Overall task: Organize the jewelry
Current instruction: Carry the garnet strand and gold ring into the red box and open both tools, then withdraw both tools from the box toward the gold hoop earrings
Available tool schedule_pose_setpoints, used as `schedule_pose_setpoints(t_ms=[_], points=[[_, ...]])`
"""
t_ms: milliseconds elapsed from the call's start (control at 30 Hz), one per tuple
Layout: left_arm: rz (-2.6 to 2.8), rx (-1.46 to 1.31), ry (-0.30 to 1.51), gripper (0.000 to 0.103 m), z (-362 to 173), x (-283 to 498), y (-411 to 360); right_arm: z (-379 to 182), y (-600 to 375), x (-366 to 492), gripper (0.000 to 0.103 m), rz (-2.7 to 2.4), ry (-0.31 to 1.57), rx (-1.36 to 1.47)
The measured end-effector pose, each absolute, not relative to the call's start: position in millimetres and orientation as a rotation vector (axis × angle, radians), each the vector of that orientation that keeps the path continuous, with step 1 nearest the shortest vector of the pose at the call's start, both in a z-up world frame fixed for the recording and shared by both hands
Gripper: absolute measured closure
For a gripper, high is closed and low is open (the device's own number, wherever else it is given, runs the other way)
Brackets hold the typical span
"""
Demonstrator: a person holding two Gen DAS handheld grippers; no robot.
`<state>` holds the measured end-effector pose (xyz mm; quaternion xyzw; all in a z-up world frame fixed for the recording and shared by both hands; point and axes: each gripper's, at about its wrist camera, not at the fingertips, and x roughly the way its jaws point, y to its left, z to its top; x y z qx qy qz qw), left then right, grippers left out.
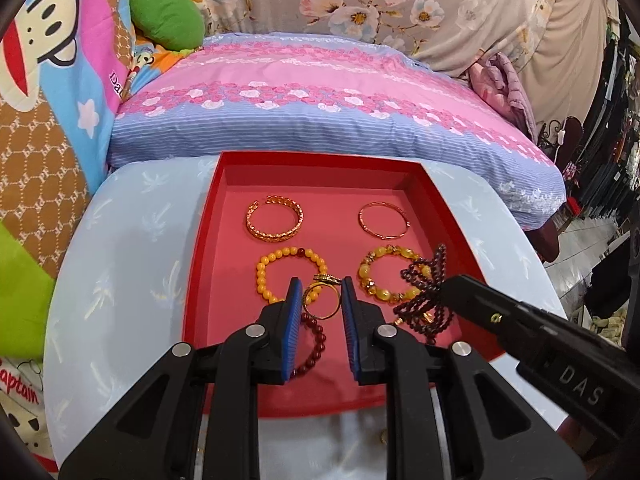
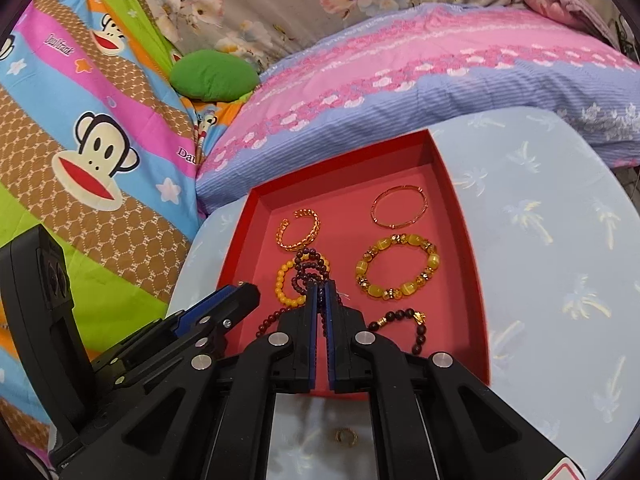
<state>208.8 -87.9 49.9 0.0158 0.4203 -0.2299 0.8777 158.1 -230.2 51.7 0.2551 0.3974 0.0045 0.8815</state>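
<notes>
A red tray [image 1: 320,159] with a pink floor [image 2: 344,216] sits on a light blue palm-print cloth. My left gripper [image 1: 321,281] is shut on a gold ring [image 1: 320,302] above the tray's near half. My right gripper [image 2: 320,284] is shut on a looped string of dark purple beads [image 2: 308,264], which dangles over the tray. In the left wrist view that gripper [image 1: 442,291] comes in from the right with the beads [image 1: 420,276]. Lying in the tray are a gold chain cuff [image 1: 275,218], a thin bangle [image 1: 384,220], a yellow bead bracelet [image 1: 280,266], an amber bead bracelet [image 2: 396,268], a dark red bead bracelet [image 1: 314,340] and a dark bracelet with a gold charm [image 2: 404,320].
A pink and blue pillow [image 1: 320,92] lies right behind the tray. A monkey-print quilt [image 2: 92,152] and a green cushion [image 2: 214,74] are at the left. A small gold ring [image 2: 346,436] lies on the blue cloth [image 2: 540,240] in front of the tray.
</notes>
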Motion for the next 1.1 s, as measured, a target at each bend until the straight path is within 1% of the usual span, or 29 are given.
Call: schedule_pose_setpoints(t_ms=[267, 400, 433, 467, 567, 600, 1100], points=[[-0.467, 0.019, 0.939, 0.084, 19.3, 231.3, -91.9, 12.5, -229.6, 181.5, 0.099, 0.006, 0.917, 0.582], [-0.467, 0.016, 0.951, 0.083, 11.7, 234.3, -90.0, 5.3, -228.1, 184.7, 0.098, -0.003, 0.938, 0.561], [-0.462, 0.019, 0.950, 0.082, 11.0, 234.4, -89.8, 5.5, -227.0, 184.4, 0.094, -0.008, 0.938, 0.547], [-0.459, 0.021, 0.951, 0.076, 10.5, 234.4, -89.9, 6.5, -225.9, 183.1, 0.092, -0.023, 0.932, 0.533], [-0.443, 0.013, 0.947, 0.067, 10.9, 233.6, -87.7, 11.4, -223.3, 178.4, 0.091, -0.043, 0.914, 0.493], [-0.439, 0.012, 0.946, 0.066, 11.3, 233.0, -86.9, 12.8, -222.4, 176.8, 0.091, -0.045, 0.908, 0.484], [-0.434, 0.002, 0.898, 0.065, 34.1, 195.4, -66.7, 38.1, -210.3, 133.9, 0.091, -0.033, 0.857, 0.435]])
